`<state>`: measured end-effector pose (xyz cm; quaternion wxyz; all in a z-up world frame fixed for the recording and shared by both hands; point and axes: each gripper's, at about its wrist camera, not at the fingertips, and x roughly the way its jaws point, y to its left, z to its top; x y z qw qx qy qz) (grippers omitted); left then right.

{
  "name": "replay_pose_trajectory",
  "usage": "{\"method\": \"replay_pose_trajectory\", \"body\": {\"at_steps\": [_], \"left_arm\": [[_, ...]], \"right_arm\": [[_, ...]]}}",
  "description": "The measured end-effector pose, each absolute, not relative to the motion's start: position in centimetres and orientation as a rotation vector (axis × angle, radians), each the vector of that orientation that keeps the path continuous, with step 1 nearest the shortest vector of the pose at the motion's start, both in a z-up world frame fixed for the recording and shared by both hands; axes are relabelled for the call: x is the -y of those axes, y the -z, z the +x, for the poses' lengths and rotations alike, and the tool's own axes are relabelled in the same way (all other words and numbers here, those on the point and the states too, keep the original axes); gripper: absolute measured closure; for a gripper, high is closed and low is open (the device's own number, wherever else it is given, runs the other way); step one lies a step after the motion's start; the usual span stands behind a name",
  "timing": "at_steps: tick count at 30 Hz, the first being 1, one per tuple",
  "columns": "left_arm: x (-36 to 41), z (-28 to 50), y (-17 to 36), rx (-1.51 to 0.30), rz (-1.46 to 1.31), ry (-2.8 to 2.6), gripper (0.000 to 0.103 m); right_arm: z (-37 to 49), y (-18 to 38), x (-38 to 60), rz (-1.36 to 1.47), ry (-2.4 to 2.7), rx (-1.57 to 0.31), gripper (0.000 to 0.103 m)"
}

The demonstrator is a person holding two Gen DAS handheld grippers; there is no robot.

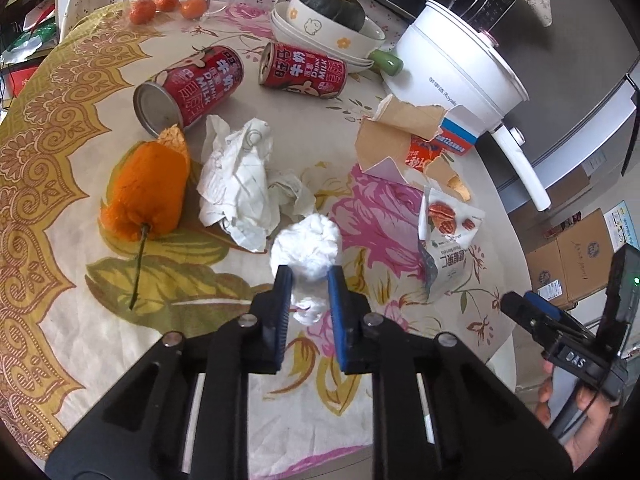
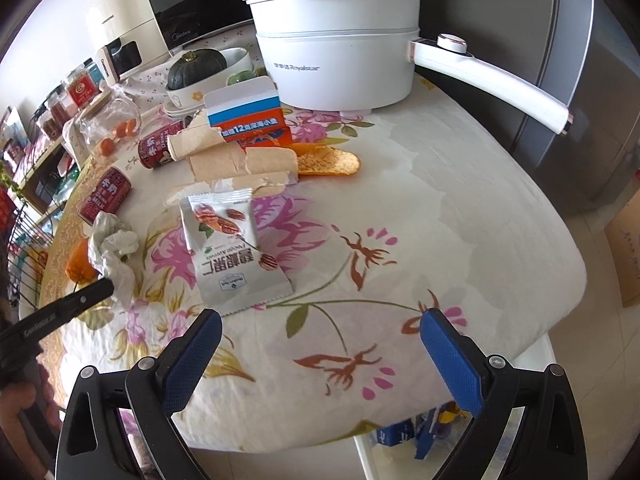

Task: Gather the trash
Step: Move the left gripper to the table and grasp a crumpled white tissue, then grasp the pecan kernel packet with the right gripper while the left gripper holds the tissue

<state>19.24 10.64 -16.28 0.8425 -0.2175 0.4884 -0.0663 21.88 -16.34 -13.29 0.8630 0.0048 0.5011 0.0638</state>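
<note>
Left wrist view: left gripper (image 1: 307,276) clamped on white tissue wad (image 1: 306,246), lower centre of frame. Judged best: keep squeeze firm, lift straight up, avoid snagging crumpled napkin (image 1: 236,184) just beside. Right gripper (image 2: 320,320) spread wide, grasping nothing, low over floral tablecloth (image 2: 460,216). Snack wrapper (image 2: 232,248) centre-left, near. White electric pot (image 2: 336,64) top of frame. Milk cans (image 1: 200,80), torn carton (image 1: 416,136), orange peel (image 1: 148,188) scattered.

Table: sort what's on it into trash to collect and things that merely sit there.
Trash: white tissue ball between the left gripper jaws, crumpled napkins, orange peel, two milk cans, torn carton, nut packet.

Bystanders: white pot, squash, bowls, tangerines.
</note>
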Motion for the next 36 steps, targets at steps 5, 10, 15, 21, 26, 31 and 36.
{"method": "replay_pose_trajectory", "body": {"at_steps": [5,10,15,21,26,31,36], "left_arm": [[-11.4,17.6,14.9,-1.02,-0.458,0.192,0.092],[-12.1,16.8,14.6,-1.024,-0.469,0.214,0.089],[-12.5,16.8,14.6,-1.003,-0.465,0.179,0.041],[-11.4,17.6,15.6,-1.037,-0.398,0.176,0.036],[-10.4,18.8,16.8,-1.055,-0.379,0.16,0.035],[-9.2,20.2,17.9,-1.069,-0.352,0.126,0.035],[-8.4,20.9,18.3,-1.051,-0.314,0.094,0.048]], "right_arm": [[22.9,14.3,14.0,0.014,-0.164,-1.038,0.002],[23.8,16.0,11.0,-0.076,-0.18,-1.022,0.002],[24.6,17.3,10.0,-0.121,-0.163,-1.011,0.009],[25.0,17.9,10.4,-0.119,-0.154,-1.009,0.036],[24.2,16.8,11.8,-0.079,-0.167,-1.011,0.039],[23.1,14.8,13.7,-0.055,-0.185,-1.001,0.039],[21.8,13.3,15.4,-0.077,-0.186,-0.999,0.039]]}}
